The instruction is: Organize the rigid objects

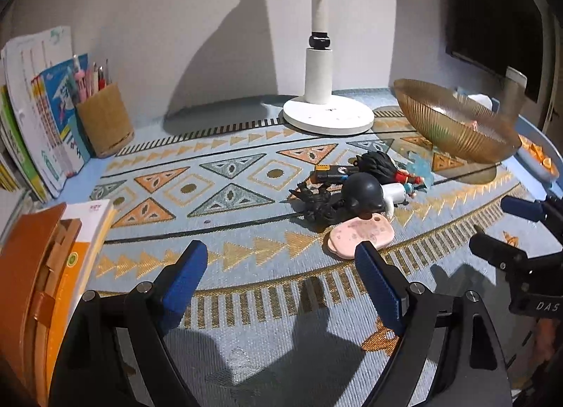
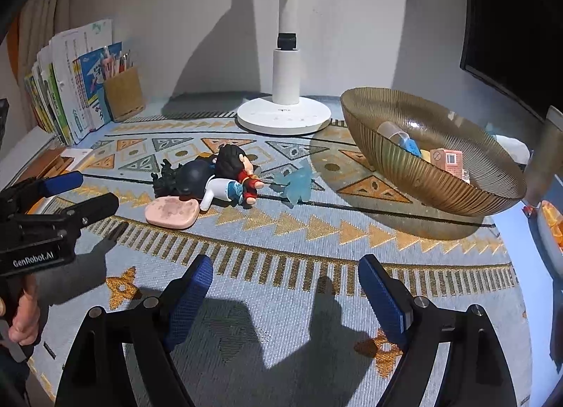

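Both grippers stand spread and empty: the toy pile lies on the mat toward one o'clock of the left gripper, eleven o'clock of the right gripper, long axis seemingly crosswise, left arm apparently nearer.

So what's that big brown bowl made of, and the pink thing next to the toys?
The bowl looks like amber-tinted glass, or maybe clear plastic: the things inside show through its ribbed, shiny wall. The pink thing looks like smooth, matte plastic or rubber, with rounded edges and no shine; which one is hard to tell.
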`<state>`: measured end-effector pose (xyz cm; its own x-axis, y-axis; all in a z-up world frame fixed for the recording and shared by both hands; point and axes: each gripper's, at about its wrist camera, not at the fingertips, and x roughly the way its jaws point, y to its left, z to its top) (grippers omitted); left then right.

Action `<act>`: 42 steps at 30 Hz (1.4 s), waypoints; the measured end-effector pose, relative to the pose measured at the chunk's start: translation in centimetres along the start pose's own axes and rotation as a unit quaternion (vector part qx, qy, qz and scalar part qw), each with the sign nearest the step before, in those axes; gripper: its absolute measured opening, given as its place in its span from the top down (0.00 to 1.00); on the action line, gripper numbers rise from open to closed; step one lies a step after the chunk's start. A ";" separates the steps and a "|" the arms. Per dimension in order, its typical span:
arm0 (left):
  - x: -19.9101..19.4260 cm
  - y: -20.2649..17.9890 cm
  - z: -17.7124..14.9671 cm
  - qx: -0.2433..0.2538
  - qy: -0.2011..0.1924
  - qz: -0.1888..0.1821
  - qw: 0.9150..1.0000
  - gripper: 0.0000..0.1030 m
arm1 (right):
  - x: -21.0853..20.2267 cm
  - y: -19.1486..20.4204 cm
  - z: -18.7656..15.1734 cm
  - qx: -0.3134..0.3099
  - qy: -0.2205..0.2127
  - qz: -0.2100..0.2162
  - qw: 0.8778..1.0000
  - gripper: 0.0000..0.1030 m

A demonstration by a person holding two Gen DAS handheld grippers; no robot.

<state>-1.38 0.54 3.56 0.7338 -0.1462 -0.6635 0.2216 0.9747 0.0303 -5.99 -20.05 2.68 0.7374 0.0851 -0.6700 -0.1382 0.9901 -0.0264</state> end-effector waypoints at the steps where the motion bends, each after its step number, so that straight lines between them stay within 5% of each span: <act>1: 0.0 -0.1 0.0 0.003 0.001 0.001 1.000 0.18 | 0.0 -0.1 0.0 0.002 0.000 0.001 1.000 0.19; 42: 1.4 -1.2 -0.1 0.033 0.039 0.024 0.998 0.18 | -0.8 -0.2 -0.1 0.014 -0.017 0.031 0.999 0.19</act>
<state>-0.71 -0.78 2.52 0.6926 -0.0842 -0.7164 0.2323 0.9663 0.1111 -6.67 -20.34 3.13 0.7505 0.1504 -0.6436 -0.1667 0.9854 0.0358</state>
